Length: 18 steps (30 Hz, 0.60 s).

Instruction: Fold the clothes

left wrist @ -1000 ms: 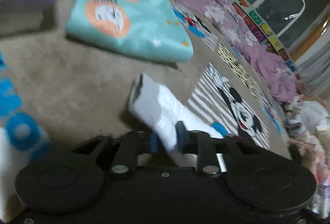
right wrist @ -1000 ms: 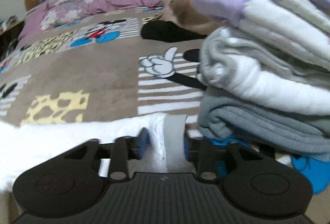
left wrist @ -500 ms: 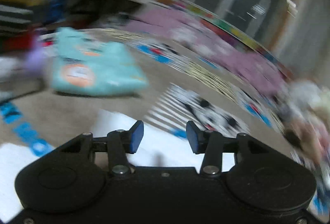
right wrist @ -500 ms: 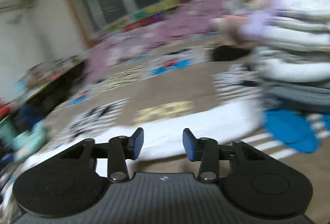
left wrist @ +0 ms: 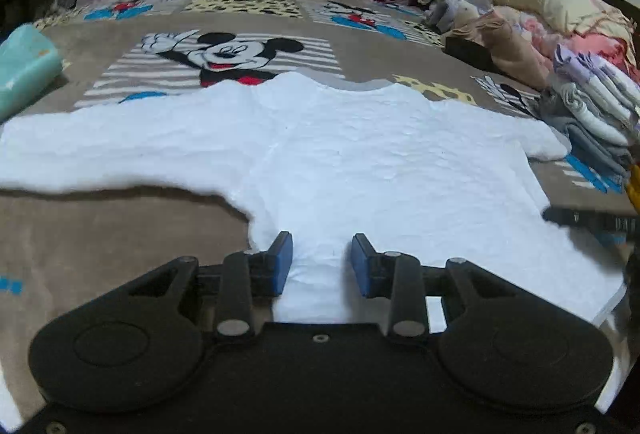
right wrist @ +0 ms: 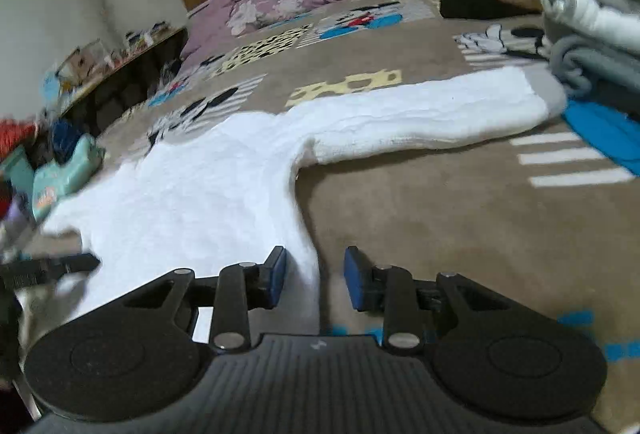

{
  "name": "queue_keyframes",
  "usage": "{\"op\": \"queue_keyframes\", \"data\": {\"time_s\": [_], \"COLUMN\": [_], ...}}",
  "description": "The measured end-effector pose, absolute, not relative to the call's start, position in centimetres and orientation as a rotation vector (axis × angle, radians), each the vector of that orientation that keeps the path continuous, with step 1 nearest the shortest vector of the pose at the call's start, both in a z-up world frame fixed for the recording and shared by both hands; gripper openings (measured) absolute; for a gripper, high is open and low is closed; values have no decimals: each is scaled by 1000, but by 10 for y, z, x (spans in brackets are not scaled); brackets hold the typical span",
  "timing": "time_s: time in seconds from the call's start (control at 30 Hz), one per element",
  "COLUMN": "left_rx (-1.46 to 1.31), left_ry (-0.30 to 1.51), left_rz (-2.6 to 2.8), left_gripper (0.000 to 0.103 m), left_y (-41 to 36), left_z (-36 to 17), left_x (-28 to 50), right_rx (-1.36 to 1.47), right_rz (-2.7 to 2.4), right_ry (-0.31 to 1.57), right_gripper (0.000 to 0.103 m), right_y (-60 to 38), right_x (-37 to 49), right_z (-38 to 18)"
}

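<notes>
Left gripper (left wrist: 322, 259) & right gripper (right wrist: 315, 272) both low, level, jaws apart, holding nothing.

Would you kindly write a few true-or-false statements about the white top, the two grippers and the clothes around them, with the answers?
1. The white top lies spread flat on the Mickey Mouse blanket. True.
2. The left gripper is clamped shut on a sleeve. False: its jaws stand open over the top's lower edge.
3. The right gripper has open jaws at the top's side edge. True.
4. The stack of folded clothes sits on the white top's body. False: it sits on the blanket beside the end of one sleeve.
5. The folded teal garment lies off to the side, apart from the white top. True.
</notes>
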<state>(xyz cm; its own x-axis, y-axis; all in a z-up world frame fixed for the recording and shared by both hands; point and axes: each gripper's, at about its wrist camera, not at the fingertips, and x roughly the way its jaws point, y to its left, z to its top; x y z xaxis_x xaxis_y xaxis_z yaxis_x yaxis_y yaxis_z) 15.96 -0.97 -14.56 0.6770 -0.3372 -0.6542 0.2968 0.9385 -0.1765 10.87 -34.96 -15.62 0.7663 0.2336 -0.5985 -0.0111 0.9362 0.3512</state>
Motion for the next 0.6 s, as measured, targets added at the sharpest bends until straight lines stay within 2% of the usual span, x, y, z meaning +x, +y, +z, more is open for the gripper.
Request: {"op": "queue_keyframes", "data": {"time_s": [0.37, 0.6], "left_rx": [144, 227], "left_ry": [740, 744], "left_rz": [-299, -292], "left_gripper": [32, 32], "left_y": [-34, -41], "left_z": [-140, -142], "left_x": [104, 75], "right_rx": [399, 459], "right_rz": [119, 99], "right_ry": [604, 626], "right_gripper": [32, 27], "right_y": [-363, -373], "right_x": [39, 8], "right_z": [-167, -167]}}
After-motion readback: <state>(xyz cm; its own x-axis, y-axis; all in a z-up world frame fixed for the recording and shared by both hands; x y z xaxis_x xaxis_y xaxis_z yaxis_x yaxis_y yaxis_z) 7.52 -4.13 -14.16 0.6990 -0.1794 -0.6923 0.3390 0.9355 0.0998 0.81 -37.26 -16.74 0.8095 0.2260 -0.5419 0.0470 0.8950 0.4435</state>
